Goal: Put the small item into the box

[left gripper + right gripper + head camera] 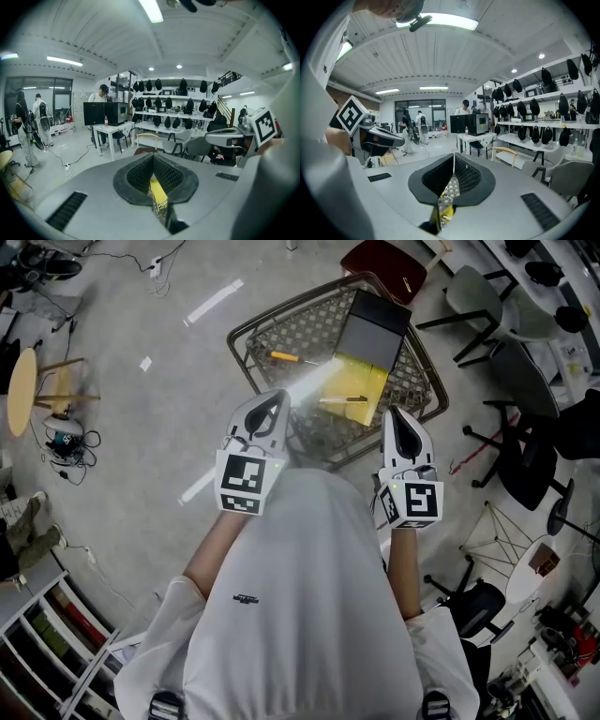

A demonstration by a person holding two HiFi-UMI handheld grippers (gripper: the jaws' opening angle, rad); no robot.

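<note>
Left gripper: jaws were pressed together with nothing between them. It was held above the near edge of the mesh table, to the near left of the box.
Right gripper: jaws met at the tips and held nothing. It was just off the box's near right corner.
Box: it lay on the mesh table with its dark lid thrown open on the far side and its yellow inside showing.
Box contents: a thin stick with a dark end lay across the near part of the yellow inside. Whether it sat in the box or on its edge could not be told.
Outside the box: a short orange stick lay flat on the mesh, well to the left of the box.
Task's thing: which of the two sticks was the small item could not be settled. One already lay at the box and the other lay apart from it.
Handling, judged: both looked light, stiff and slender. Either would likely roll, or catch in the mesh openings left of the box.
Hold, judged: across the middle of the stick, with the jaws square to its length. A narrow opening would do.
Risk, judged: an off-centre pinch could swing a stick out of the pads.
</note>
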